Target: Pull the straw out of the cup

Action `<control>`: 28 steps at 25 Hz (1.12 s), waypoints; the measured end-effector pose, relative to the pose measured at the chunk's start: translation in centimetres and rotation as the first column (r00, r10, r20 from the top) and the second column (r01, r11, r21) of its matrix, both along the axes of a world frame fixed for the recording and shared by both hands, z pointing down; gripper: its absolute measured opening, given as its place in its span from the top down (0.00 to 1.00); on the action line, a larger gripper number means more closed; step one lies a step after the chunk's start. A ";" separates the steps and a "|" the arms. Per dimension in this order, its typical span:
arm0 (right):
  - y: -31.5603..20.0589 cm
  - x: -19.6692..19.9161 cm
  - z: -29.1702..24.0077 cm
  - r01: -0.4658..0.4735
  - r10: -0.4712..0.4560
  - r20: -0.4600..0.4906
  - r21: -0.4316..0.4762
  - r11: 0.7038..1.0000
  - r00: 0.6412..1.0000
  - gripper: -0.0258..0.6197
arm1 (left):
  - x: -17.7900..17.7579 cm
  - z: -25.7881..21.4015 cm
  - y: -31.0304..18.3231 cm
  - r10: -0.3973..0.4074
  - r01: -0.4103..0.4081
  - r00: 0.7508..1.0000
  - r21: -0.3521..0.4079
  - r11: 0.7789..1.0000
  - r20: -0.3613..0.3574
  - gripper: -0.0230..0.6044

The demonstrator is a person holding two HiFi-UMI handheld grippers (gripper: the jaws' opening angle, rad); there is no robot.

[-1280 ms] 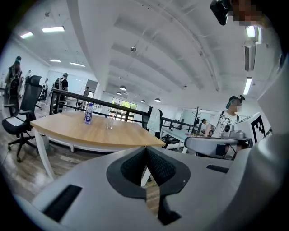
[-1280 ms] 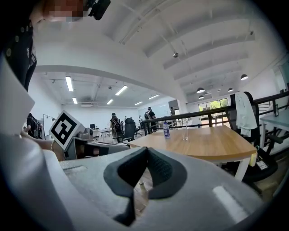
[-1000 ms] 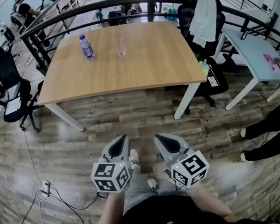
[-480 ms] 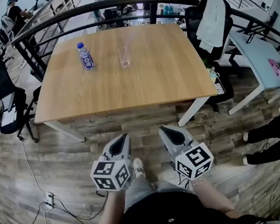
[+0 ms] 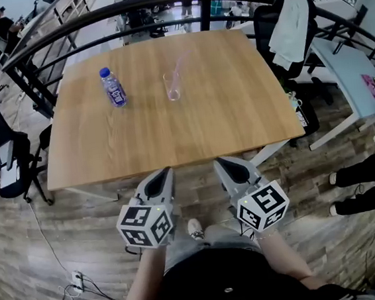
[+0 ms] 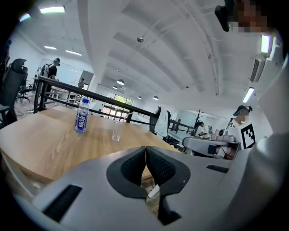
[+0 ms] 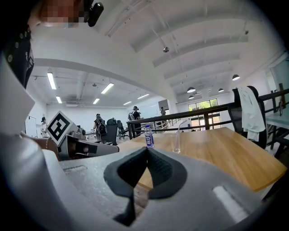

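Observation:
A clear glass cup with a pale straw leaning in it stands on the wooden table, toward its far middle. The cup also shows small in the left gripper view, and the cup with its straw in the right gripper view. My left gripper and right gripper hover side by side just short of the table's near edge, well away from the cup. Both are shut, with their dark pads touching and nothing between them.
A water bottle with a blue label stands left of the cup. Office chairs sit left of the table; a chair draped with white cloth and a pale side table are on the right. A black railing runs behind. A person stands at right.
I have moved toward the table: it fills more of the head view, and both grippers now sit at its near edge. Their jaws have stayed shut.

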State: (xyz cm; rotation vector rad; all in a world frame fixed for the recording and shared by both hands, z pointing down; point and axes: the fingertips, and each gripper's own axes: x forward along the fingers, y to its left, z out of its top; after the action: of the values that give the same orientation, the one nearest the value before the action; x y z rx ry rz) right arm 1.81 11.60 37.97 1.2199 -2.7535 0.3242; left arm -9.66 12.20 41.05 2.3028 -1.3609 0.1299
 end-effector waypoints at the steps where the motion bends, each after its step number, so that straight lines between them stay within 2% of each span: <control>1: -0.6 -0.3 0.0 -0.007 0.007 0.001 0.000 1.000 1.000 0.96 | -0.2 0.0 -0.7 0.006 -0.006 1.000 0.000 1.000 0.001 0.93; 9: -3.5 -1.7 0.8 0.001 -0.001 0.006 -0.033 0.999 1.000 0.96 | 0.2 1.7 -3.6 0.073 -0.074 0.997 -0.041 0.996 -0.024 0.93; 17: -8.1 -3.6 1.7 0.025 -0.024 0.020 -0.056 0.998 1.000 0.96 | -1.6 2.7 -7.6 0.052 -0.053 0.998 -0.072 0.996 -0.027 0.93; 20: -11.0 -4.5 1.0 0.038 -0.036 0.028 -0.058 0.998 0.999 0.96 | -2.4 2.1 -10.5 0.041 -0.042 0.999 -0.076 0.996 -0.026 0.93; 25: -16.6 -4.5 1.4 0.086 -0.085 0.028 -0.038 0.996 0.996 0.96 | -1.6 2.0 -16.4 0.027 -0.027 1.000 -0.045 0.999 -0.011 0.93; 28: -19.7 -5.3 1.3 0.132 -0.131 0.023 -0.044 0.990 0.991 0.96 | -1.6 2.0 -19.6 0.007 -0.008 1.000 -0.055 0.998 -0.013 0.93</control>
State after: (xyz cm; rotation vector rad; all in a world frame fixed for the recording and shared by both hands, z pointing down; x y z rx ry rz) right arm -3.50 -8.07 39.28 1.0241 -2.8096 0.3849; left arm -11.23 -7.42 43.07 2.2594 -1.3259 0.1523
